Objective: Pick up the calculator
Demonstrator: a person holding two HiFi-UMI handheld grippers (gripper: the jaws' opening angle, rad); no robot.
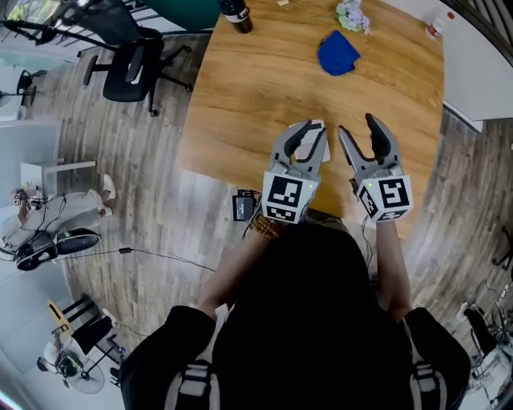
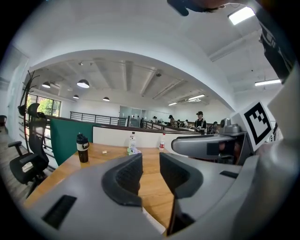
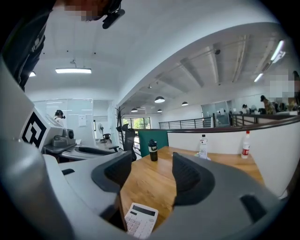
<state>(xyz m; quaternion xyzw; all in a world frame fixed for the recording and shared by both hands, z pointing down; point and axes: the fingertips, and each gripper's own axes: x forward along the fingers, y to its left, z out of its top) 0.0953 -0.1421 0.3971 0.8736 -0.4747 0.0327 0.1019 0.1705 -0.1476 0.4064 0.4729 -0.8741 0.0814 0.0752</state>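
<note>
Currently both are empty: left gripper slightly spread, right gripper wider, the calculator lying on the bench just below its jaws.

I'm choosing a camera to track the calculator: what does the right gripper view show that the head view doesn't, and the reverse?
Only the right gripper view: the keys and display of the calculator, lying on the wooden table low between the open jaws of the right gripper. Only the head view: the blue cloth farther along the table. Both: that table, the dark bottle and the black office chair.
</note>
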